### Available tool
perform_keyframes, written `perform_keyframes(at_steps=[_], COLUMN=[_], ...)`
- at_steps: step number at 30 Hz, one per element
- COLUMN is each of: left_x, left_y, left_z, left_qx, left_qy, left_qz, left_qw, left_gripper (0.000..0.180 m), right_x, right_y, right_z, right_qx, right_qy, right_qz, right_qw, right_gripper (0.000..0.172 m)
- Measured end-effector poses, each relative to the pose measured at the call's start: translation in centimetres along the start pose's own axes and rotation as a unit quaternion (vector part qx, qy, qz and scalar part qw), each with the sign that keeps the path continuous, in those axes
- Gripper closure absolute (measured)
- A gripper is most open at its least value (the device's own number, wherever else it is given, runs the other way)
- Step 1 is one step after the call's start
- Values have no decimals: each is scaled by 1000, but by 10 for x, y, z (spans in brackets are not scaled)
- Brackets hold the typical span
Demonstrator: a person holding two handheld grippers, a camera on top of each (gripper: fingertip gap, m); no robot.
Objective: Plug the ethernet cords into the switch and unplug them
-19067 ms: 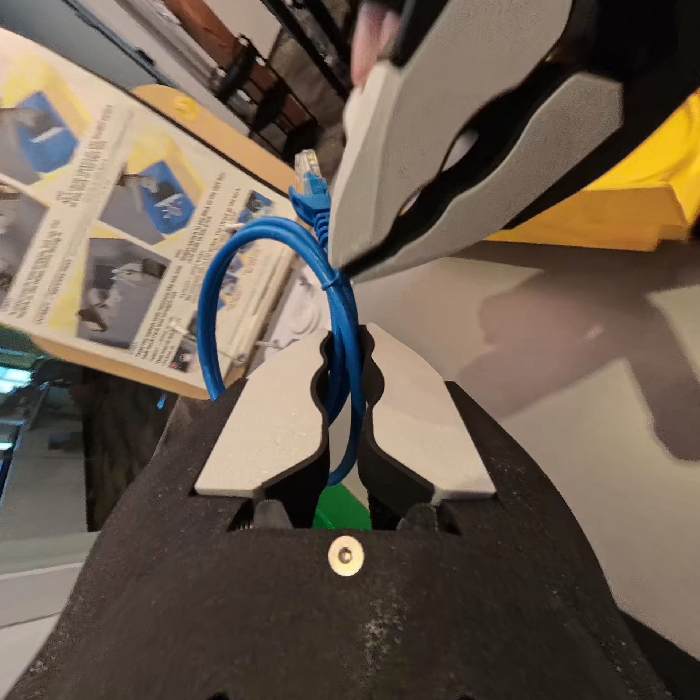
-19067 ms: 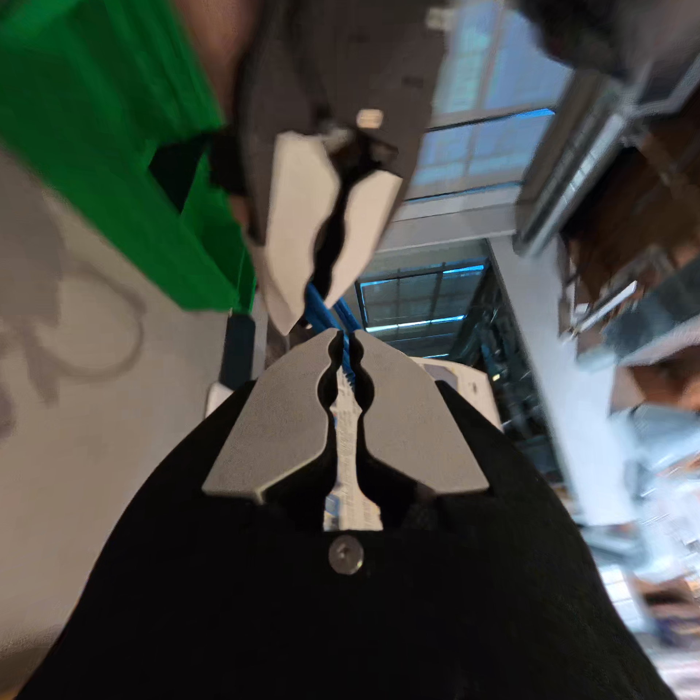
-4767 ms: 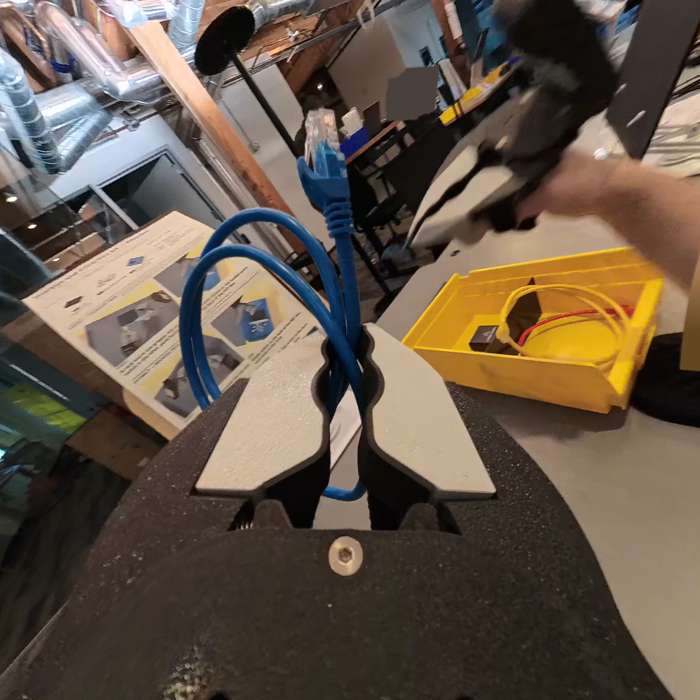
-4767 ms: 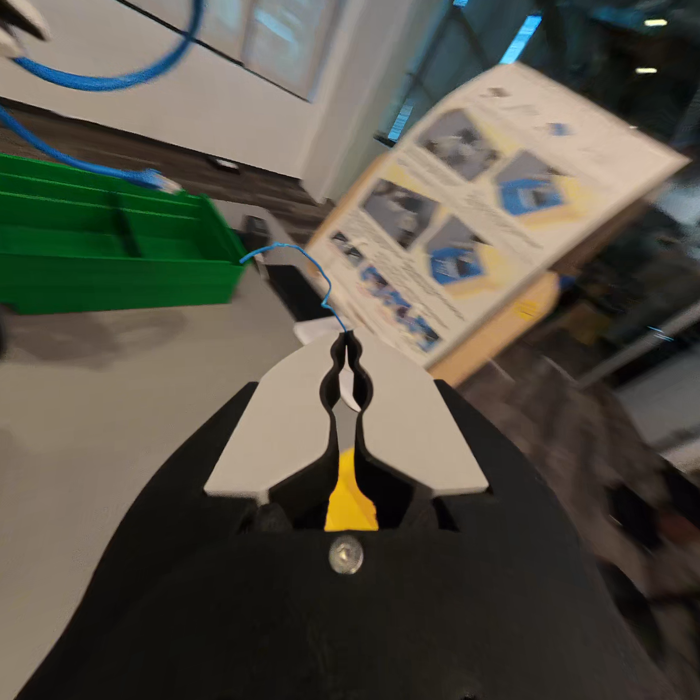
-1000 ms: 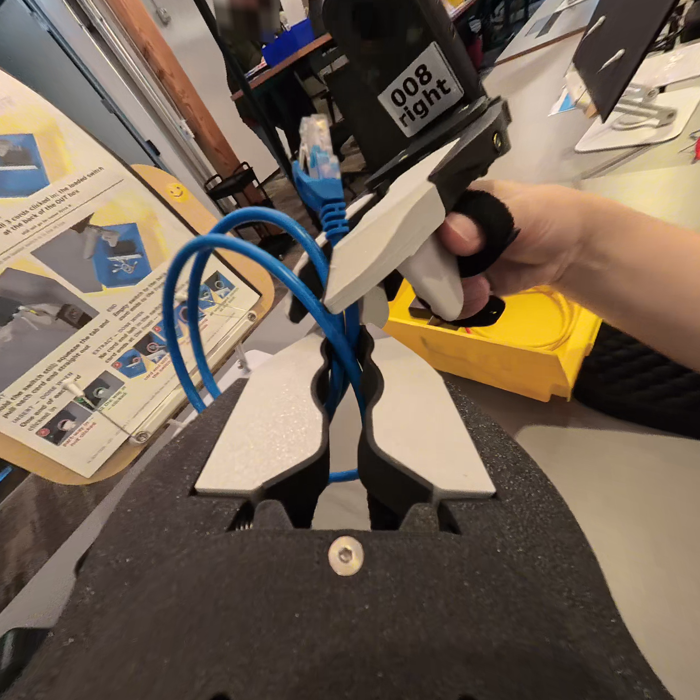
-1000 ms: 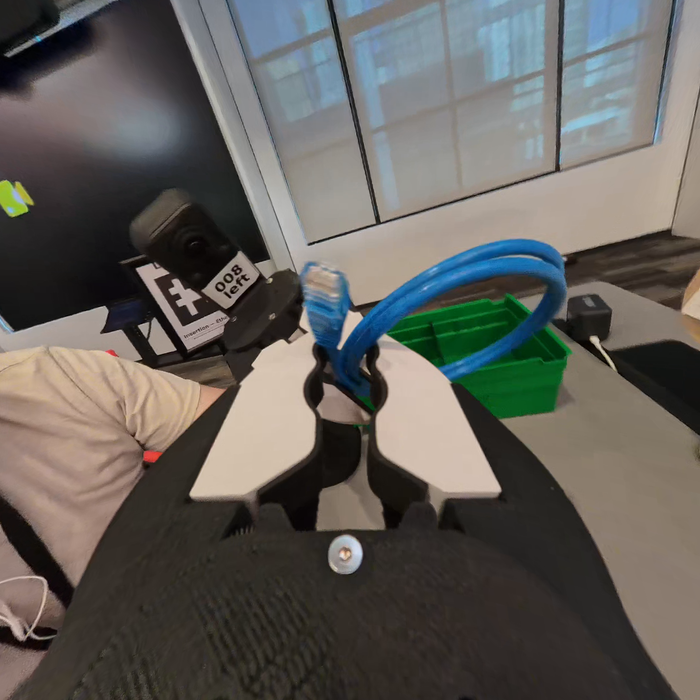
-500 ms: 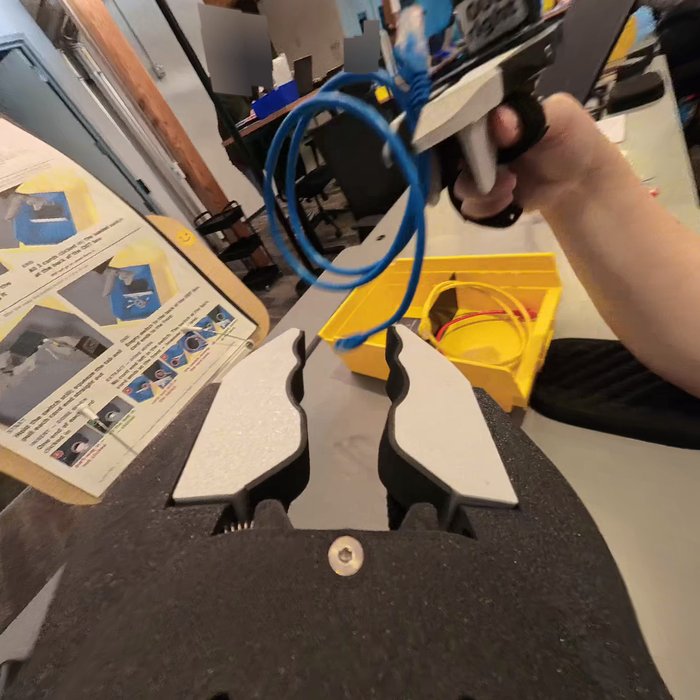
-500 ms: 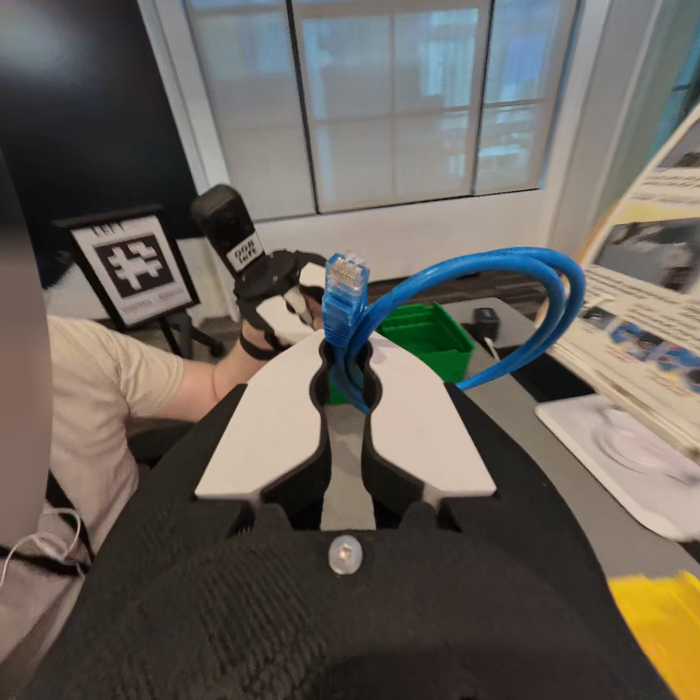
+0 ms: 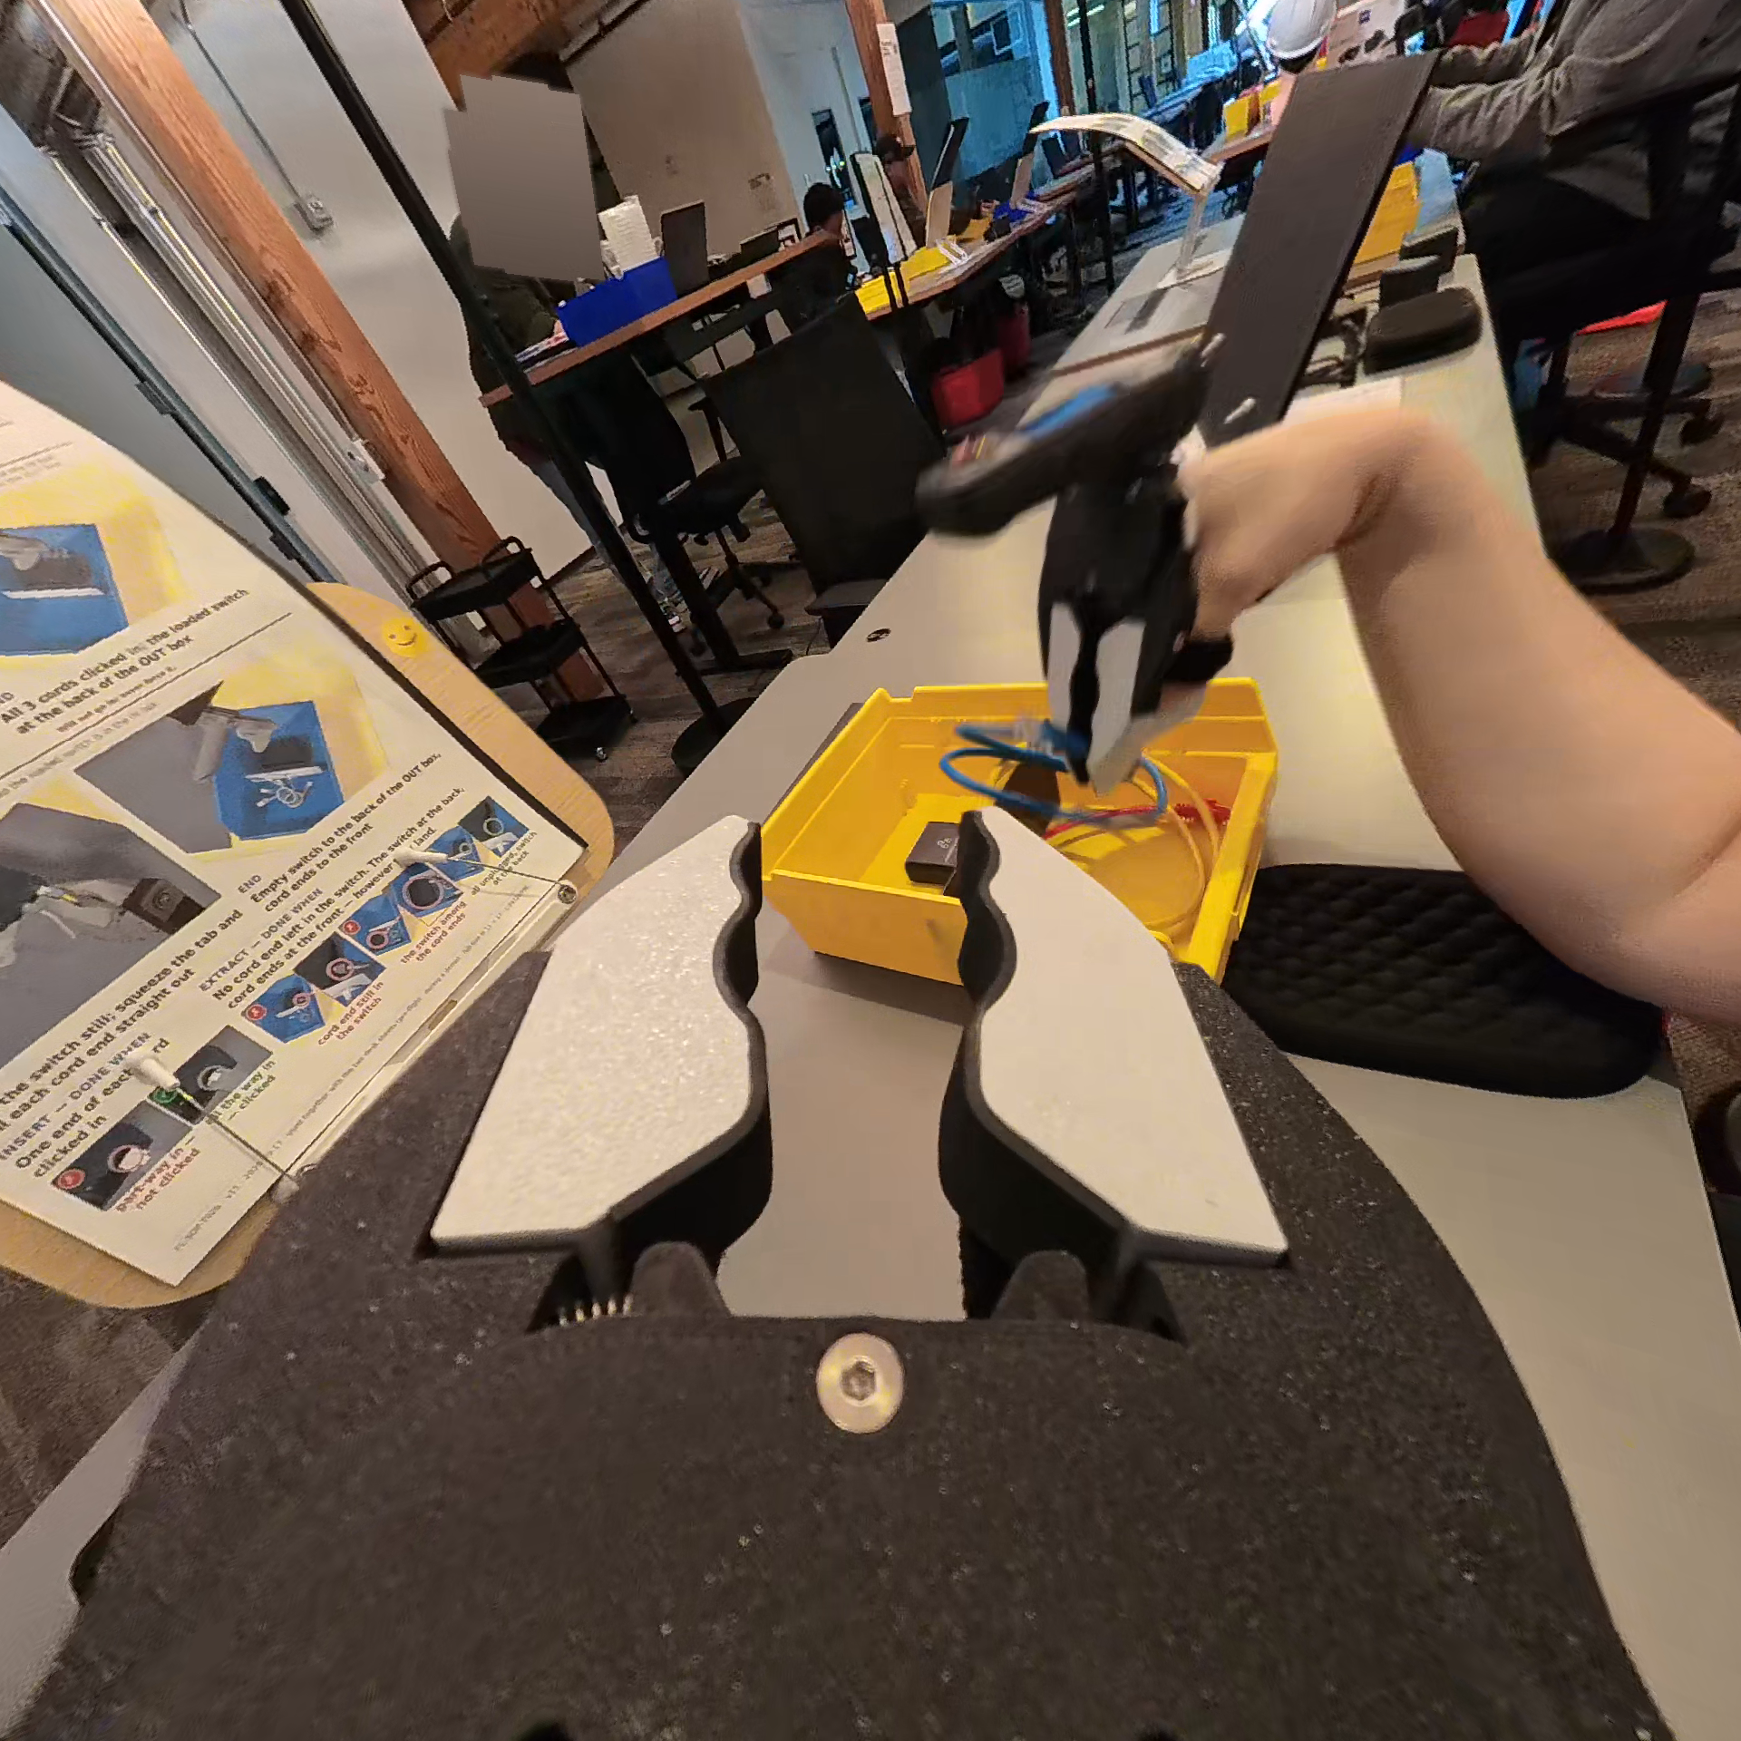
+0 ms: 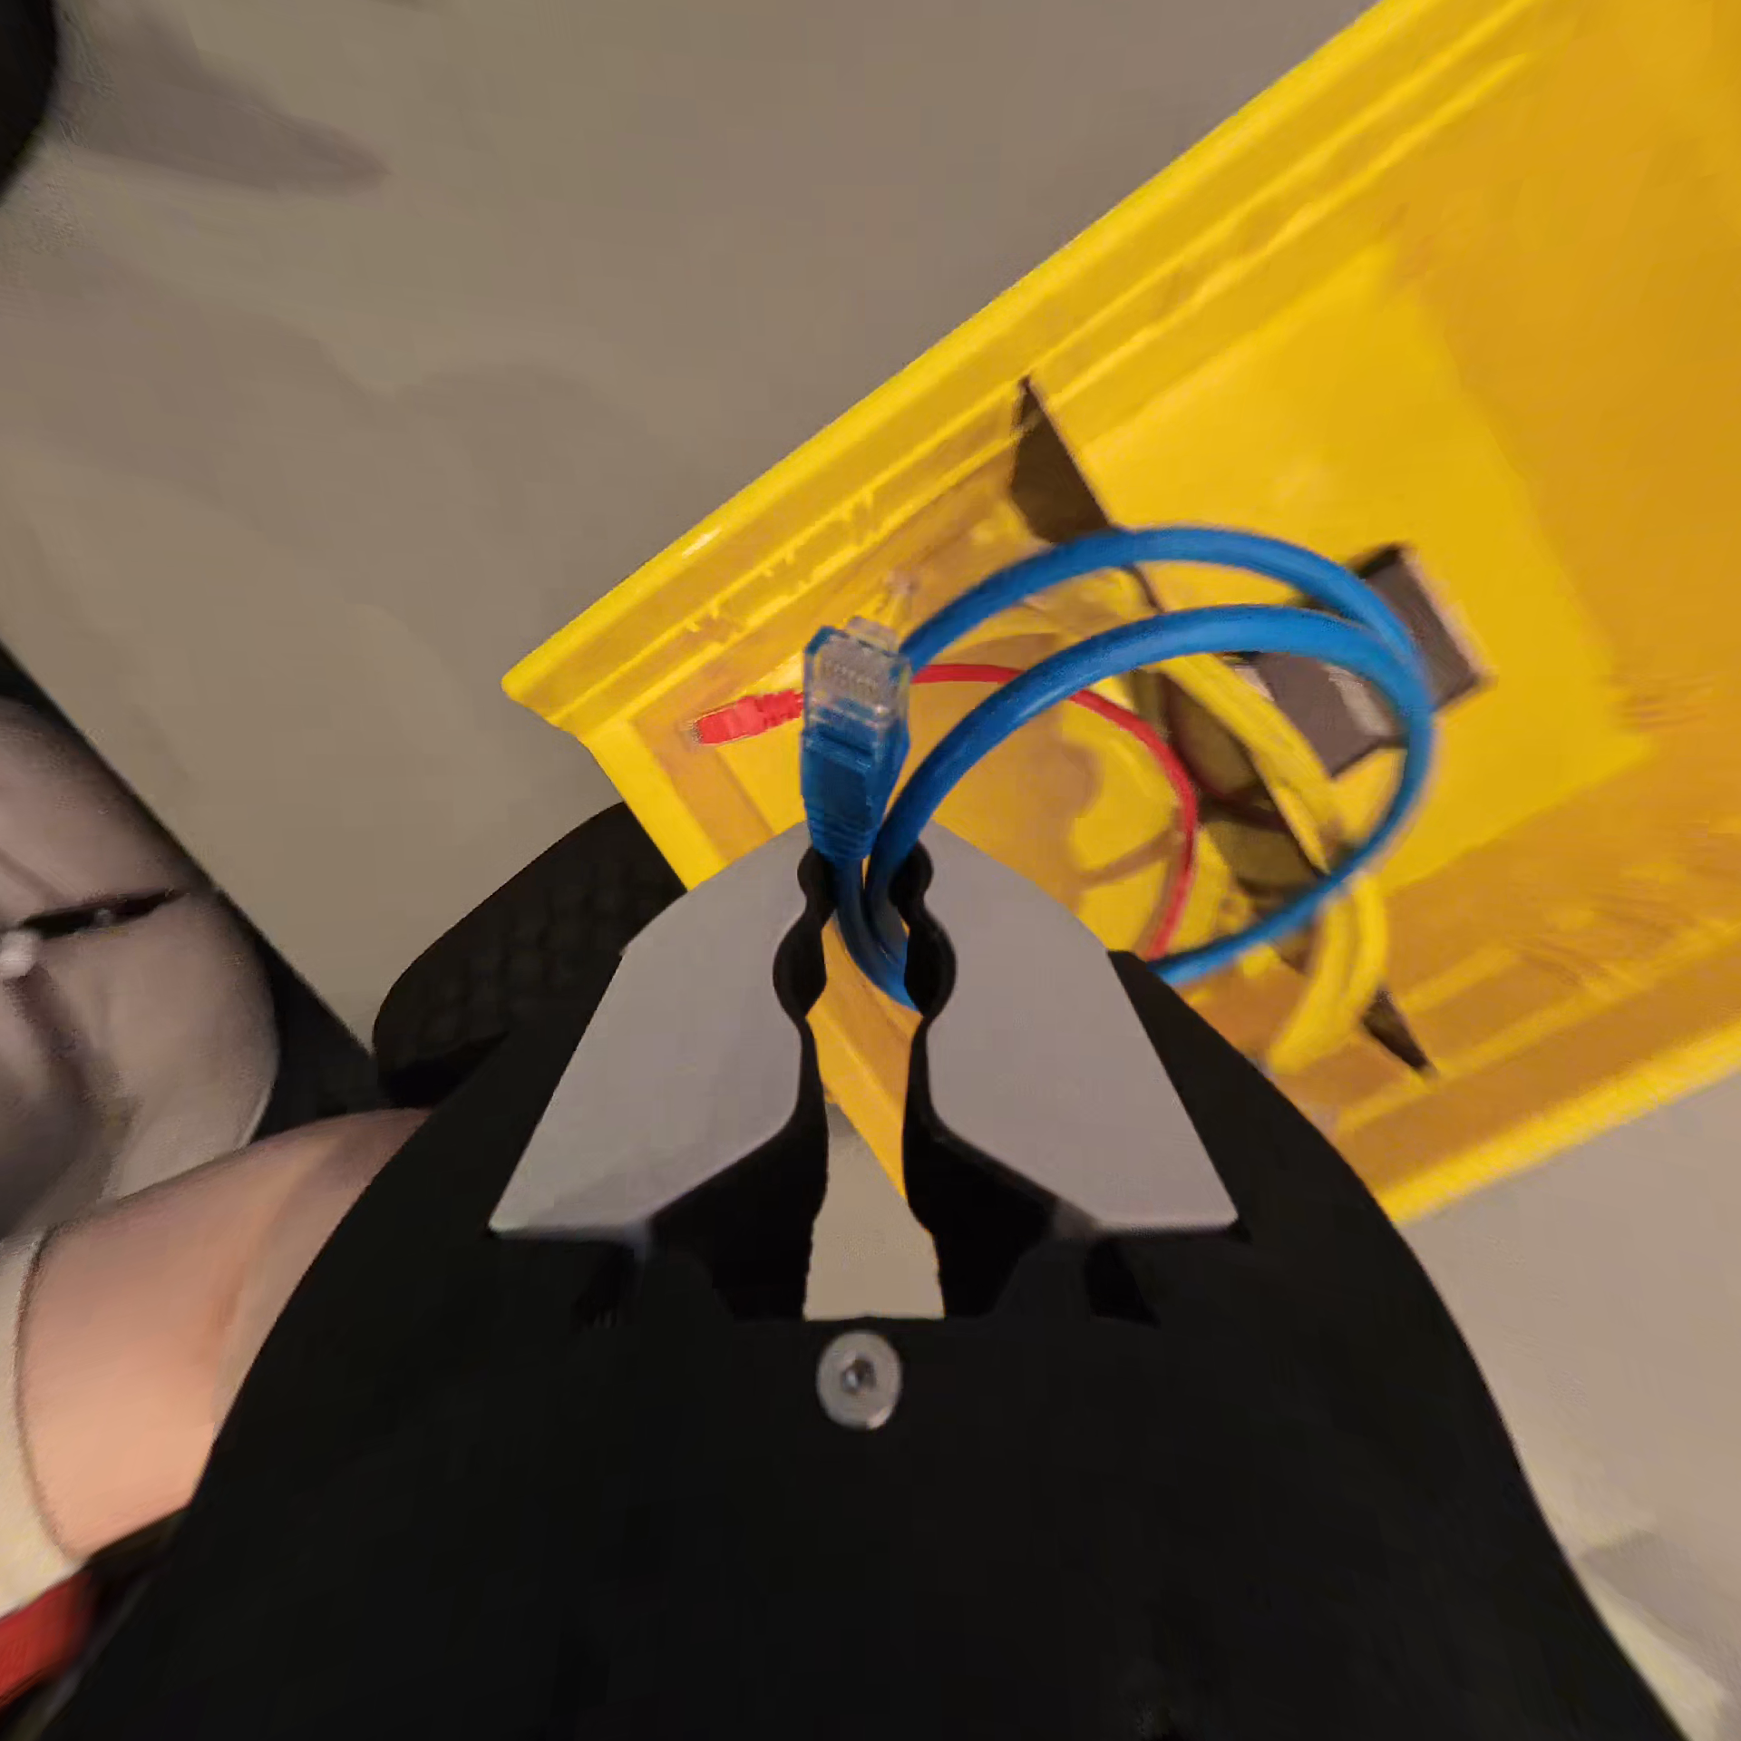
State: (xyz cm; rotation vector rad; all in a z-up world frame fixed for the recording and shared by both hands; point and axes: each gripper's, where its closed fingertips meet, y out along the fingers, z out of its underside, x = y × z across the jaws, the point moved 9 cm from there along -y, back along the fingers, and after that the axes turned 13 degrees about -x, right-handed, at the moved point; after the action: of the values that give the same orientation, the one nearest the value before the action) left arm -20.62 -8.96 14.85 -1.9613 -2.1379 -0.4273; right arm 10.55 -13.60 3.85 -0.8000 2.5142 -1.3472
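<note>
My right gripper (image 10: pixel 865 881) is shut on a coiled blue ethernet cord (image 10: pixel 1168 650), its clear plug (image 10: pixel 855 674) sticking up past the fingertips. It holds the cord over the yellow bin (image 10: pixel 1507 396). In the left wrist view the right gripper (image 9: pixel 1098 754) points down into the yellow bin (image 9: pixel 848 904) with the blue cord (image 9: pixel 1055 782) hanging from it. My left gripper (image 9: pixel 855 867) is open and empty, in front of the bin. In the bin lie a red cord (image 10: pixel 1140 725), a yellow cord (image 10: pixel 1338 970) and a small black switch (image 9: pixel 937 851).
An instruction board (image 9: pixel 235 848) leans at the left of the grey table (image 9: pixel 1526 1272). A black padded mat (image 9: pixel 1432 970) lies right of the bin, under a person's forearm (image 9: pixel 1545 716). Desks and chairs stand farther back. My hands' fingertips stand some 25 cm from each other.
My left gripper let go of the blue cord and opened; the right gripper took it, lifted it away, and now has swung down over the yellow bin.
</note>
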Motion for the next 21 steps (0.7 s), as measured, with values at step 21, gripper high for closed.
perform_keyframes(at_steps=[21], left_x=[167], left_y=[-242], left_z=[79], left_qx=[278], left_qy=[-124], left_qz=[-568], left_qw=[765], left_gripper=[116], right_x=[-96], right_y=[-57], right_z=[72], right_qx=[-101], right_qy=[243], right_qz=[255], right_qw=[931], right_gripper=[135])
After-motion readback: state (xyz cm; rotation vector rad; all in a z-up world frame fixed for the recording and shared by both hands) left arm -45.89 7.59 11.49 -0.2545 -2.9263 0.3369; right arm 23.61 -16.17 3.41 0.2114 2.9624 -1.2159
